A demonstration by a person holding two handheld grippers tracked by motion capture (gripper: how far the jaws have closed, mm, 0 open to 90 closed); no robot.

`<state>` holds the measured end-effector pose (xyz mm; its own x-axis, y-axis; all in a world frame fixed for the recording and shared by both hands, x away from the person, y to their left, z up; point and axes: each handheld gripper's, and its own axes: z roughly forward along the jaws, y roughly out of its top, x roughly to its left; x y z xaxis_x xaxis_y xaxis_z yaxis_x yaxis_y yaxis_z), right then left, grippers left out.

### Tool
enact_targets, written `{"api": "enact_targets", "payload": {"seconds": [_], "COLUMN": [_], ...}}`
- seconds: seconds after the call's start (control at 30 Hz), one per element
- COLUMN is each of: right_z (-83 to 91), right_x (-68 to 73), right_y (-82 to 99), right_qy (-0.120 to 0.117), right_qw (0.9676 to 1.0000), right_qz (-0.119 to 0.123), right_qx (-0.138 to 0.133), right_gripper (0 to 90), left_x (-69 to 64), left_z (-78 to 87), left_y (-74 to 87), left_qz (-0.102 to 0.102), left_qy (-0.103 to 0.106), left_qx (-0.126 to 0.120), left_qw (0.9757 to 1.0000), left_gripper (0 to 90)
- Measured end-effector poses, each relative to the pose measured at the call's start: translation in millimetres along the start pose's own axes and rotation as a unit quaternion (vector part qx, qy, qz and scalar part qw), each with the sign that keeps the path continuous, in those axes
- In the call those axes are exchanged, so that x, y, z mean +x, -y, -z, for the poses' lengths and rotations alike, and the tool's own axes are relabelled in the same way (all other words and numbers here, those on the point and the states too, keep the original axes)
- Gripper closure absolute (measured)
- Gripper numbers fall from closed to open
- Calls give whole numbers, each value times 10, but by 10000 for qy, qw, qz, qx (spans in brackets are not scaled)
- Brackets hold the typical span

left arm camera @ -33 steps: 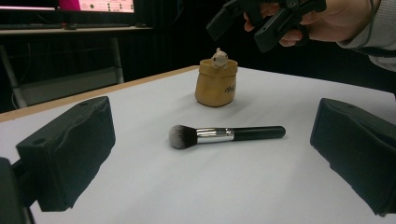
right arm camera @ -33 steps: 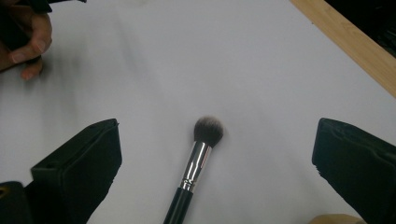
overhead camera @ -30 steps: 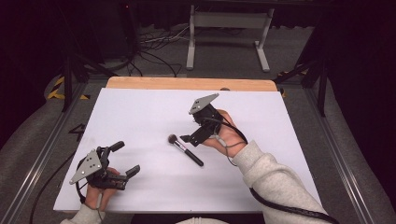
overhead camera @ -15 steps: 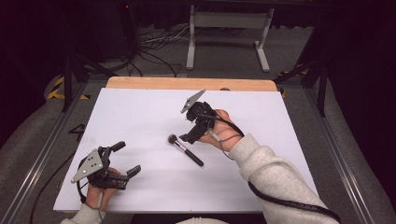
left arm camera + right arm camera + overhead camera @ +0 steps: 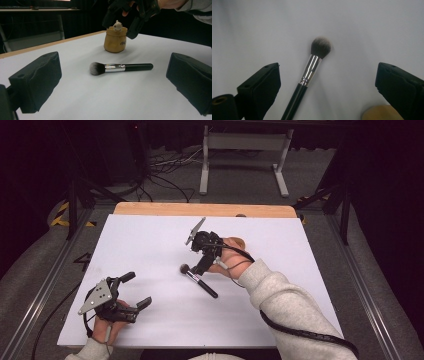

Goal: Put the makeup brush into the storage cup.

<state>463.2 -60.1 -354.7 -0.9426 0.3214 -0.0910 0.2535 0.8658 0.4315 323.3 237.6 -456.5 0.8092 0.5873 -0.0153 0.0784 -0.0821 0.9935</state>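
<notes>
Tabletop [image 5: 150, 250], white with a bare wooden strip along its far edge, carries few things, and the change on it is all at the right gripper [image 5: 199, 268]. Over the last second the right hand has slid from right of centre toward the middle of the tabletop and tipped downward, and its jaws, wide apart and holding nothing, have just been closing a little. In the right gripper view the makeup brush [image 5: 308, 75] now lies between them, untouched, handle toward the camera. That reads as lining up for a grasp on the brush, which is not yet made.

Left gripper [image 5: 131, 290] rests near the near left corner, as it did a second ago, jaws spread and empty, facing the brush across bare surface.

Brush itself lies flat at about the tabletop's centre, bristles toward the left edge, handle angled toward the near right.

Small tan pot [image 5: 115, 40], with what may be a little figure on top, stands just behind the brush under the right gripper; it crowds the descent and could be knocked.
</notes>
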Motion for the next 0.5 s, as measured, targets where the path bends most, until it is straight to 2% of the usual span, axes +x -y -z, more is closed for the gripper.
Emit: {"api": "enact_targets", "payload": {"seconds": [0.2, 0.37, 0.5], "right_z": [-111, -199, -273], "right_x": [11, 26, 32], "right_y": [-27, -42, -47], "right_qy": [-164, -262, -251], "right_qw": [9990, 9974, 9960], "right_qz": [101, 76, 101], "right_qx": [413, 664, 853], "right_gripper": [116, 128, 134], "left_x": [7, 2, 7], "left_z": [6, 2, -1], "left_y": [0, 0, 1], "left_qz": [5, 37, 13], "left_qy": [6, 22, 16], "left_qx": [22, 33, 41], "left_qw": [10000, 10000, 10000], "left_gripper": [4, 4, 4]}}
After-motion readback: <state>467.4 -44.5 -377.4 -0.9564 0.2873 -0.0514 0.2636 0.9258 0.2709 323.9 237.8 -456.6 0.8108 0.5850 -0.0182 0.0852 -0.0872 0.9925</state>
